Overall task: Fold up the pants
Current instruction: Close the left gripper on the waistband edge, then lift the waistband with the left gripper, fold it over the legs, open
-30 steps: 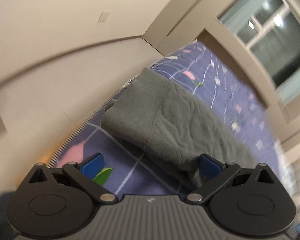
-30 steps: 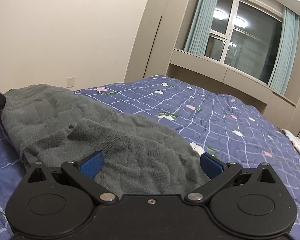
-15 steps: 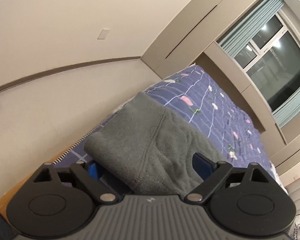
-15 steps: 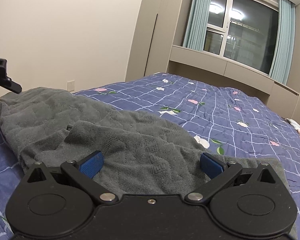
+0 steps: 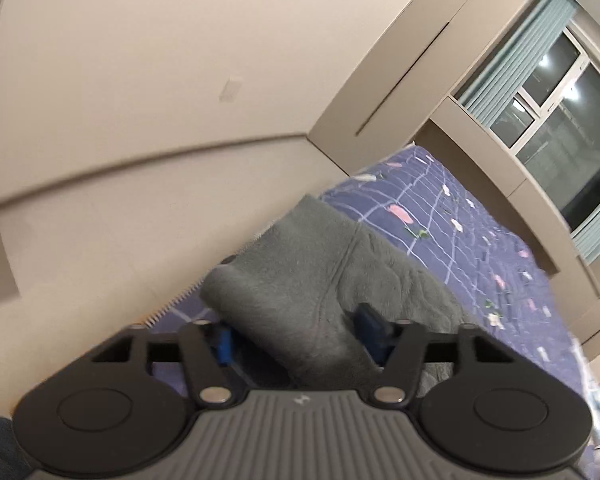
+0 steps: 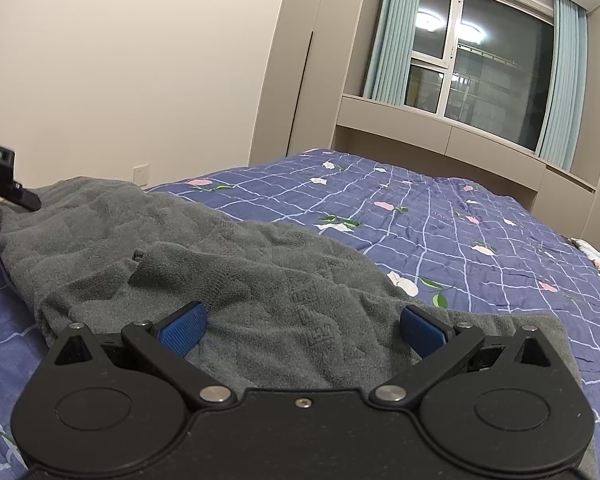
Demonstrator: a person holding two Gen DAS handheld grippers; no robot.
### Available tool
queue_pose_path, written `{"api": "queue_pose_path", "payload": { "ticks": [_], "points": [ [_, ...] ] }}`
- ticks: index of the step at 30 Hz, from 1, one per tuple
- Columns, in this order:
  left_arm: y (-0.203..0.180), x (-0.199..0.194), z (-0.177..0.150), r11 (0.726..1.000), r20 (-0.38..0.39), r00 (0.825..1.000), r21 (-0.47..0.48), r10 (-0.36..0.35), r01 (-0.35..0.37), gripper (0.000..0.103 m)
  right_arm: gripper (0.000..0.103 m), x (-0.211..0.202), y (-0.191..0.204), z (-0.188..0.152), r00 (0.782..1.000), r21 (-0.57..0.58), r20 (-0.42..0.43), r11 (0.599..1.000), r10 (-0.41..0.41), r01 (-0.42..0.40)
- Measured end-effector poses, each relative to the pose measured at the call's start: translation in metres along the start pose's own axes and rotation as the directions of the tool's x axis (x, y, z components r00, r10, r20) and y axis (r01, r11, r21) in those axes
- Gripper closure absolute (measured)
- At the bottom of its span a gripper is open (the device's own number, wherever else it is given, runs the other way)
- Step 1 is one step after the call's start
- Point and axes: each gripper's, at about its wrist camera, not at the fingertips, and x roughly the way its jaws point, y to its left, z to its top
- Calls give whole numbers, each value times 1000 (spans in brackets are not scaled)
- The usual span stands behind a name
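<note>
**Grey Pants Spread Across the Bed, One End Between Blue Pads**

The grey fleece pants (image 6: pixel 228 256) lay lengthwise on the bed (image 6: pixel 480 240), over its blue quilt with the white grid and flower print. Their far-left end ran toward the beige wall, beside the wall socket (image 6: pixel 141 172).

The left hand-held gripper (image 5: pixel 296 336) sat at that end near the bed's edge. Its blue pads (image 5: pixel 370 330) had narrowed around a raised fold of the grey cloth, which filled the gap between them; whether they truly pinched it, I could not tell. From the right wrist view, part of that gripper showed at the far left (image 6: pixel 4 184), touching the cloth.

The right hand-held gripper (image 6: pixel 302 328) was spread wide, its jaws apart over the near end of the pants, gripping nothing. Beyond stood the window (image 6: pixel 480 64) with pale blue curtains.
</note>
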Motion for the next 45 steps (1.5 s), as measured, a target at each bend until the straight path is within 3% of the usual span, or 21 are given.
{"api": "queue_pose_path", "payload": {
  "ticks": [3, 5, 8, 16, 20, 24, 27, 30, 35, 41, 45],
  "points": [
    [-13, -8, -2, 996, 54, 998, 80, 18, -23, 73, 0, 0, 0, 0, 1000, 0, 1, 1000, 0, 0],
    [-23, -14, -3, 989, 91, 996, 143, 18, -31, 78, 0, 0, 0, 0, 1000, 0, 2, 1000, 0, 0],
    [-31, -21, -4, 982, 119, 993, 185, -1, -21, 80, 0, 0, 0, 0, 1000, 0, 0, 1000, 0, 0],
    [-37, -30, 3, 982, 127, 992, 191, -22, -3, 83, 0, -1, 0, -2, 1000, -2, 4, 1000, -3, 3],
    [-50, -45, 13, 972, 153, 983, 225, -103, 67, 84, 0, 1, 2, 0, 1000, -4, -2, 1000, -3, 3],
    [-77, -66, 24, 940, 173, 963, 308, -205, 145, 85, 0, -6, 9, 5, 999, -43, 23, 998, -47, 48],
    [-109, -82, 25, 889, 161, 939, 402, -305, 220, 86, 0, -10, 12, 9, 998, -52, 46, 997, -46, 48],
    [-145, -99, 16, 817, 129, 907, 499, -402, 290, 86, 0, -16, 4, 13, 997, -37, 65, 999, -35, 38],
    [-206, -123, -16, 658, 22, 856, 650, -516, 380, 89, 0, -34, -22, 13, 995, -40, 81, 997, -62, 65],
    [-260, -125, -82, 472, -166, 816, 745, -553, 471, 89, 0, -74, -73, -10, 982, -66, 89, 982, -169, 175],
    [-278, -117, -135, 397, -293, 798, 745, -527, 536, 89, 0, -96, -110, -34, 958, -72, 59, 956, -281, 285]
  ]
}}
